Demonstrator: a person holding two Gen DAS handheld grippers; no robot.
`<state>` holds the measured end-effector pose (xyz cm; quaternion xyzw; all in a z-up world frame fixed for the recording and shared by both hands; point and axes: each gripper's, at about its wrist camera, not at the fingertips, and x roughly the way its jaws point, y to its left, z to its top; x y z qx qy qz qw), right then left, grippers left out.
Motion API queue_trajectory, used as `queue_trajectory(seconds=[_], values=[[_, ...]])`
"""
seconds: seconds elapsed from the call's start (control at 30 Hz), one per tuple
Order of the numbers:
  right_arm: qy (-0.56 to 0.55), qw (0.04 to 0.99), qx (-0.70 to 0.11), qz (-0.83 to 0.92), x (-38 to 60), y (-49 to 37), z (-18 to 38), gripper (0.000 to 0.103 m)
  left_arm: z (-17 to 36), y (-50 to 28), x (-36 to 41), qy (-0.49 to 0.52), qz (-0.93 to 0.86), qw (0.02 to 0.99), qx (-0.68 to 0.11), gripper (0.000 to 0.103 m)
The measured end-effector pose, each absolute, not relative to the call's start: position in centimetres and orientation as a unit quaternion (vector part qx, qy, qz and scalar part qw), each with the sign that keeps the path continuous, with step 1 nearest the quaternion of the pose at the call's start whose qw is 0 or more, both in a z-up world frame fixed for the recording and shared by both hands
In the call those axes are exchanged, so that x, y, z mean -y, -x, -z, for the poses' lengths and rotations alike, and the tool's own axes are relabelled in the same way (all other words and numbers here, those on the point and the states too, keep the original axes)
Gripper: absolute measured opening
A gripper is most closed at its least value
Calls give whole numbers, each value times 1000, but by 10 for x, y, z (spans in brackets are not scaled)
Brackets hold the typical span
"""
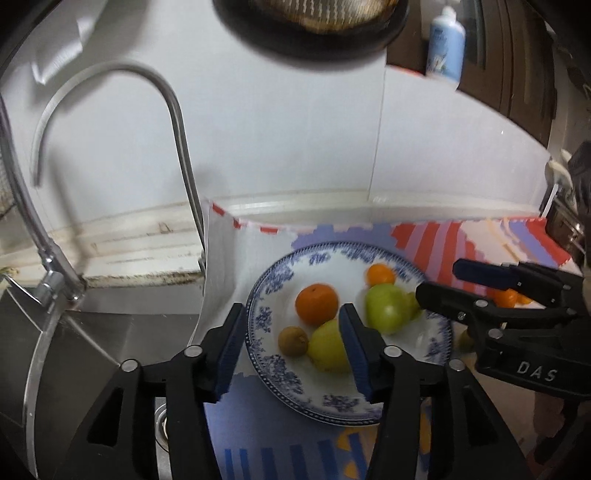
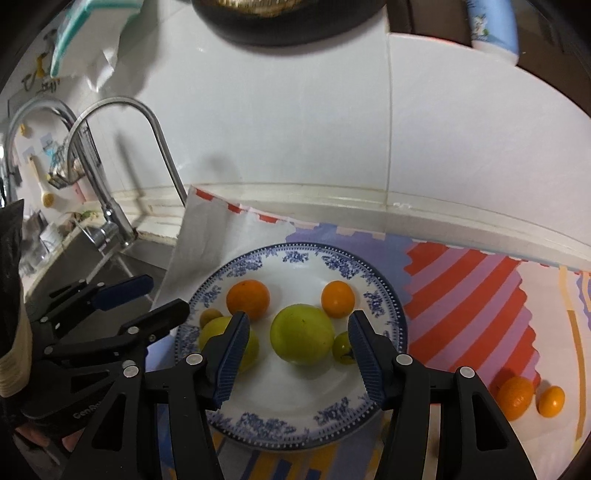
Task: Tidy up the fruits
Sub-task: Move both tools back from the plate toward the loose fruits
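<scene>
A blue-and-white plate (image 2: 295,424) lies on a patterned cloth (image 2: 461,295). On it sit a big green apple (image 2: 302,334), an orange (image 2: 247,298), a smaller orange (image 2: 337,298), a small green fruit (image 2: 342,347), a yellow-green fruit (image 2: 218,332) and a small brown fruit (image 2: 209,316). My right gripper (image 2: 298,317) hovers open above the apple, pads clear of it. My left gripper (image 1: 291,308) is open over the plate's left side (image 1: 258,321), near the orange (image 1: 317,303) and the brown fruit (image 1: 293,340), holding nothing. Two more oranges (image 2: 515,398) (image 2: 551,401) lie on the cloth at right.
A curved steel faucet (image 1: 177,122) and a sink (image 1: 110,332) are left of the cloth. A white tiled wall runs close behind the plate. A dark pan (image 1: 314,29) hangs overhead, and a blue bottle (image 1: 445,48) stands at upper right.
</scene>
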<state>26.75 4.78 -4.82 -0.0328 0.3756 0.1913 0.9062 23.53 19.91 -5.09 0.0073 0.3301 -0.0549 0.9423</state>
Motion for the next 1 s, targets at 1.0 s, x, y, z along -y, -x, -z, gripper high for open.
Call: queue_trajectory(seconds=[1.0], values=[[17, 945, -299, -134, 68, -153, -10, 72, -7, -120, -102, 4, 68, 967, -244, 77]])
